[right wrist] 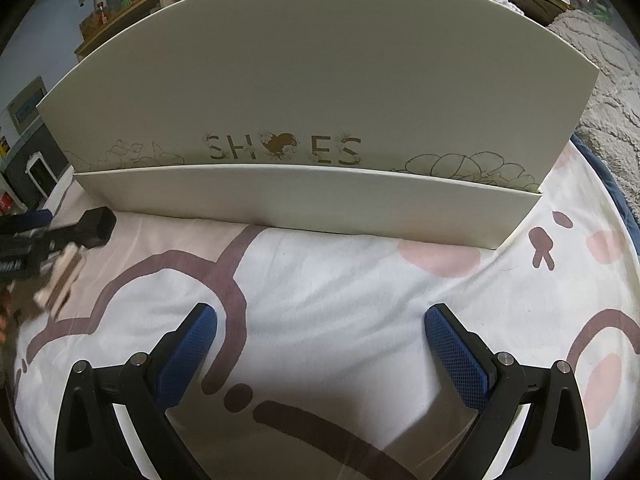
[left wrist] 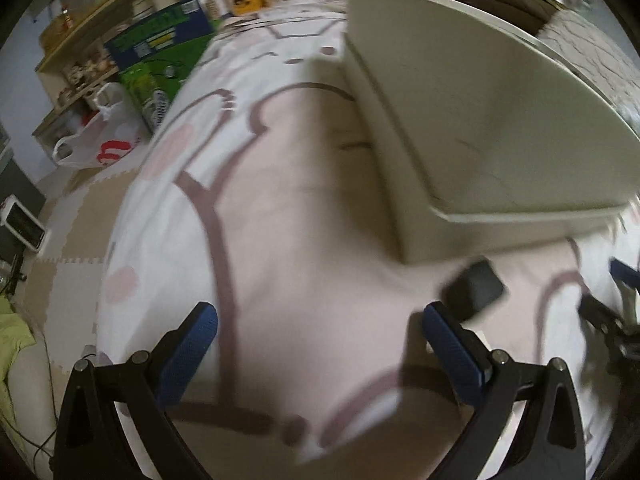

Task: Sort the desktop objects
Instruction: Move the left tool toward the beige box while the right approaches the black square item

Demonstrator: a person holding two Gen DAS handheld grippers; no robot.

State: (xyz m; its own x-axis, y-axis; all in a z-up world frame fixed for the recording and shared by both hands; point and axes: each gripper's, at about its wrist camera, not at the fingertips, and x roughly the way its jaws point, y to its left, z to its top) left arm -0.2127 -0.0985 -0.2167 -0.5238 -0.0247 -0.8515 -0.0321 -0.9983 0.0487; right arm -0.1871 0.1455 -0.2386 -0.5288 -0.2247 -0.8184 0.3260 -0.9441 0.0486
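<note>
The left wrist view is blurred by motion. A small black rounded block sits on the patterned sheet just past the right fingertip of my left gripper, which is open with nothing between its fingers. The block is also visible at the left edge of the right wrist view, near the left gripper. A white shoe box with its lid raised, lettered SHOES, stands ahead of my right gripper, which is open and empty above the sheet. What is inside the box is hidden.
The shoe box fills the right of the left wrist view. The right gripper shows at that view's right edge. A green carton, a plastic bag and shelves lie beyond the bed's left edge. A blurred pale thing is under the left gripper.
</note>
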